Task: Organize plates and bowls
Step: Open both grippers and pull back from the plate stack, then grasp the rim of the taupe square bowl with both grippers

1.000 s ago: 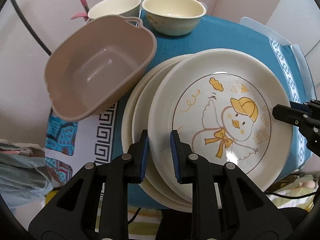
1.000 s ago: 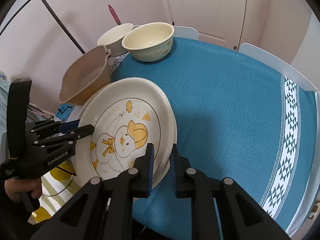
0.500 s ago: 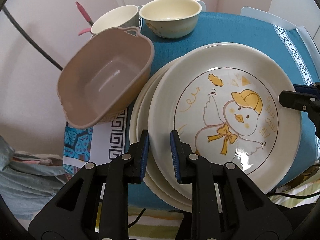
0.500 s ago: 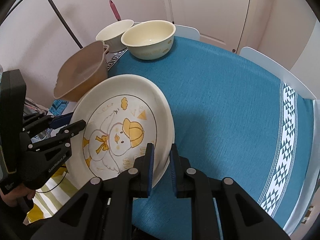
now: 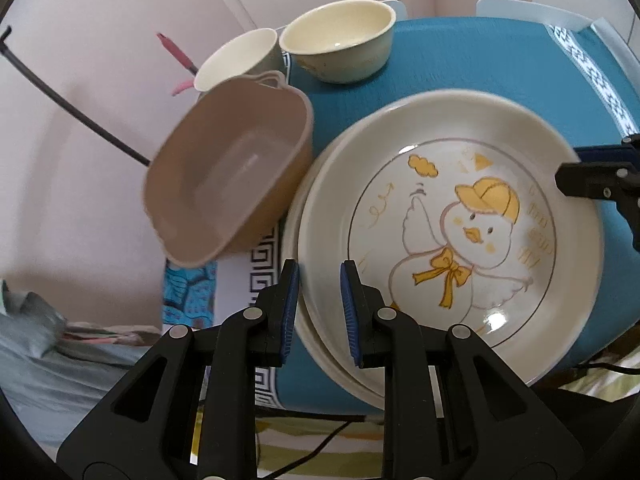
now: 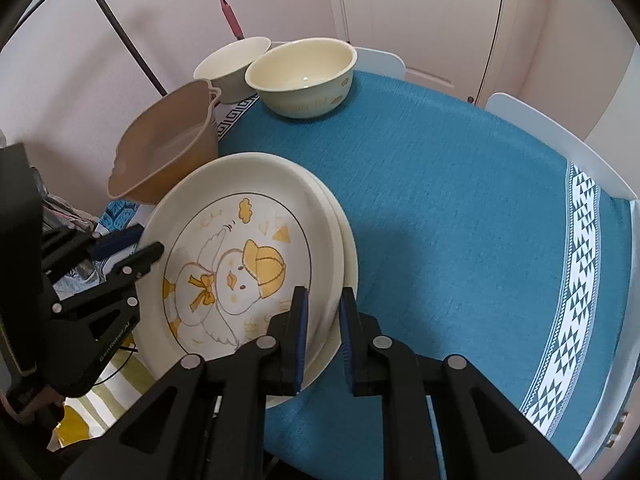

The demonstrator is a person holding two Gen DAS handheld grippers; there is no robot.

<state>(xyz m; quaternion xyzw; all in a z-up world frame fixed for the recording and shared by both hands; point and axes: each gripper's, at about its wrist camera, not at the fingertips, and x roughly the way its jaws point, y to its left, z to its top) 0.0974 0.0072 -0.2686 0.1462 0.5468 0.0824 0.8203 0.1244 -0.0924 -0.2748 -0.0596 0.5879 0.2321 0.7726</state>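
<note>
A stack of cream plates (image 5: pixel 460 220) (image 6: pixel 240 260), the top one painted with a yellow-capped duck, sits tilted at the near left edge of the blue table. My left gripper (image 5: pixel 320 276) (image 6: pixel 136 248) is shut on the stack's left rim. My right gripper (image 6: pixel 324 300) (image 5: pixel 580 172) is shut on its right rim. A large cream bowl (image 5: pixel 336 40) (image 6: pixel 300 68) and a smaller cream bowl (image 5: pixel 236 60) (image 6: pixel 232 60) stand side by side at the far edge.
A tan plastic tub (image 5: pixel 228 184) (image 6: pixel 160 152) leans against the table's left edge, close to the plates. Blue tablecloth (image 6: pixel 460 200) stretches bare to the right. White chair backs (image 6: pixel 560 144) ring the far side. A wall and a black rod are on the left.
My left gripper has swung and rolled while staying clamped on the rim, so the tub and bowls slid right in its view. The lower plates' rims now show more at the stack's right side.
</note>
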